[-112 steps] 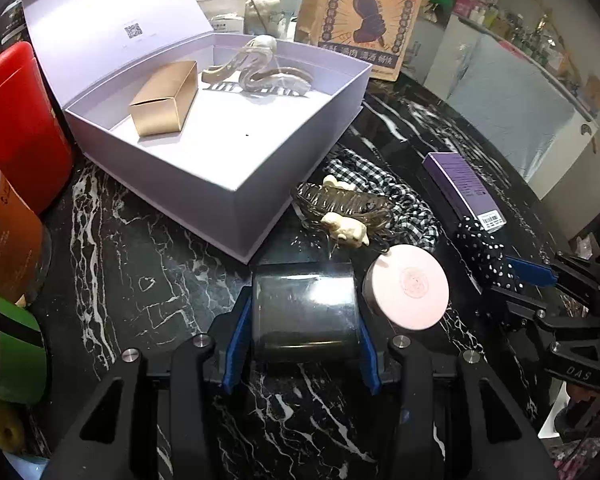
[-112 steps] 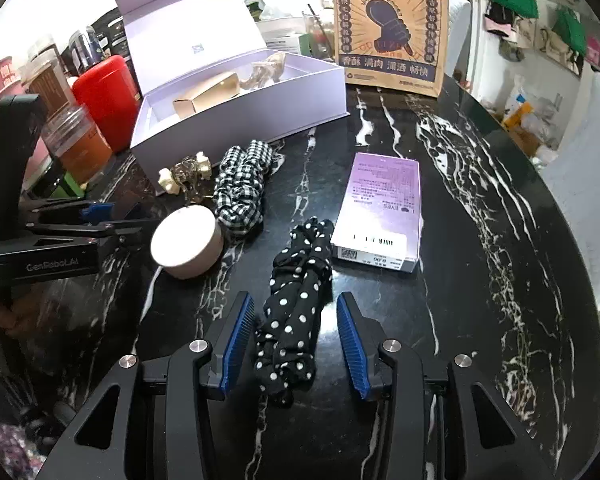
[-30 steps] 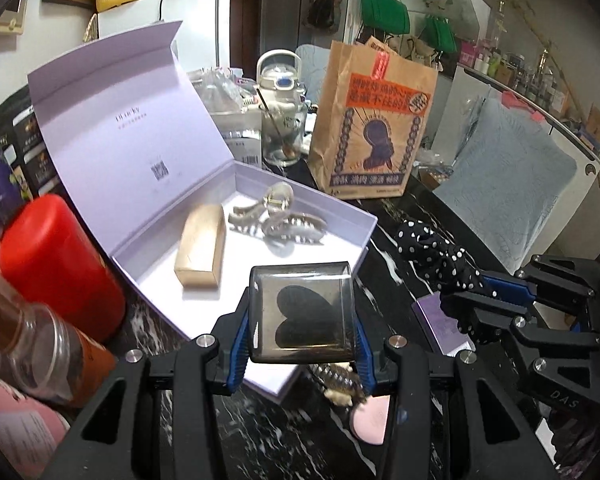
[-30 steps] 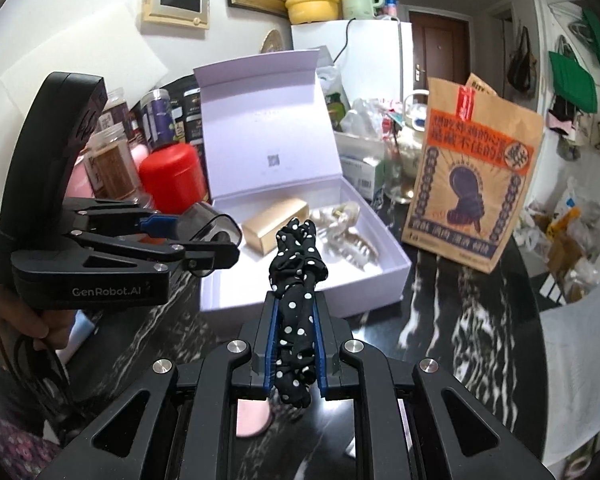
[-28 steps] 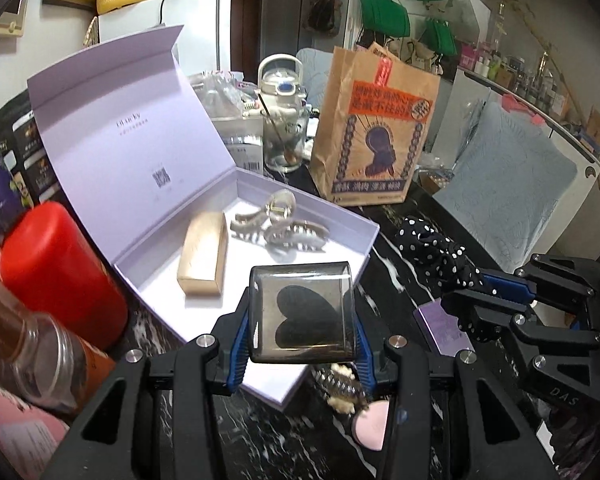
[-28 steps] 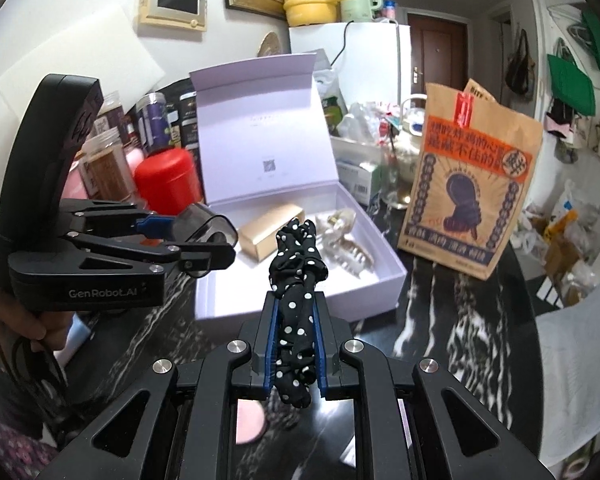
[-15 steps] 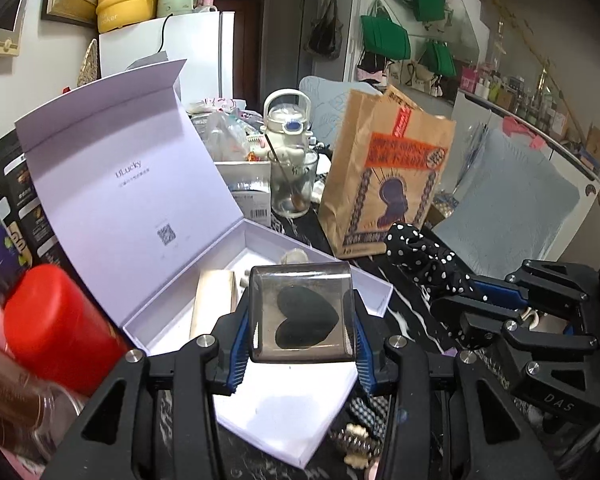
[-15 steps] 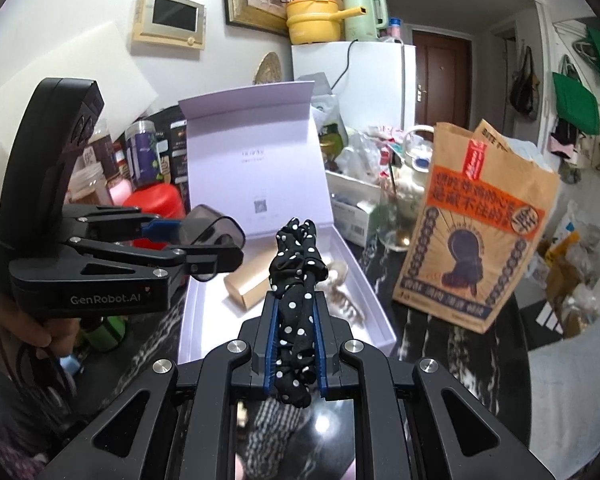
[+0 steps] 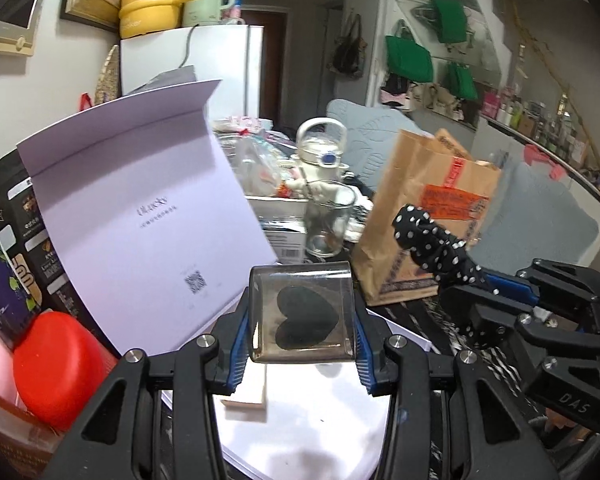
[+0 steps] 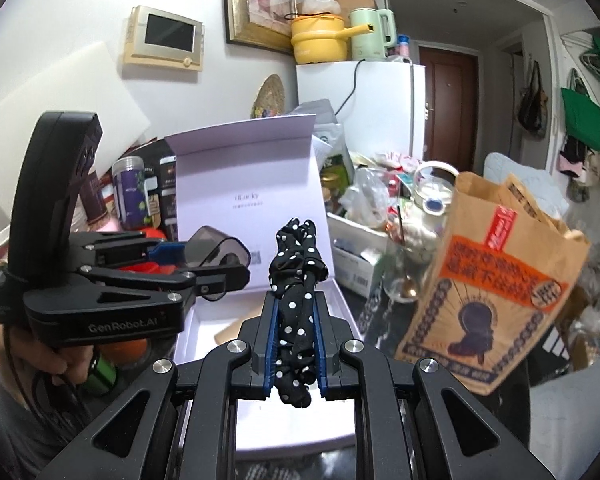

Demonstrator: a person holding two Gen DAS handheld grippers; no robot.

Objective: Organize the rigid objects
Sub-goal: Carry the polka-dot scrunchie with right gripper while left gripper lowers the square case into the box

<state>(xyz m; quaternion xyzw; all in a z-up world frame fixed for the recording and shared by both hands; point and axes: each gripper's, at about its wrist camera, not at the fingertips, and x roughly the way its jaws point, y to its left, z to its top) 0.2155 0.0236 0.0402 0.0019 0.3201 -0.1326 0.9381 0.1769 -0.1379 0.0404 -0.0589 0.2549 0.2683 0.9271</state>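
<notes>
Left gripper (image 9: 303,322): clenched on a smoky clear case (image 9: 302,316) with a black heart shape inside; both blue pads press its sides; the case is held in the air above the open box, over the box's near edge in the left wrist view
Right gripper (image 10: 295,344): clamped tight on a black polka-dot scrunchie (image 10: 296,280); the fabric stands upright out of the narrow gap between the pads; it hangs in the air in front of the box
Lavender box (image 9: 312,432): open; its lid (image 9: 140,216) stands up at the far side; a tan carton (image 9: 246,390) lies on the white floor inside, partly hidden by the left gripper
Red canister (image 9: 56,364): just beside the box's left wall
Brown paper bag (image 10: 496,292): upright, to the right of the box, near its far right corner
Person's hand (image 10: 32,354): wrapped around the left gripper's handle, seen from the right wrist view
</notes>
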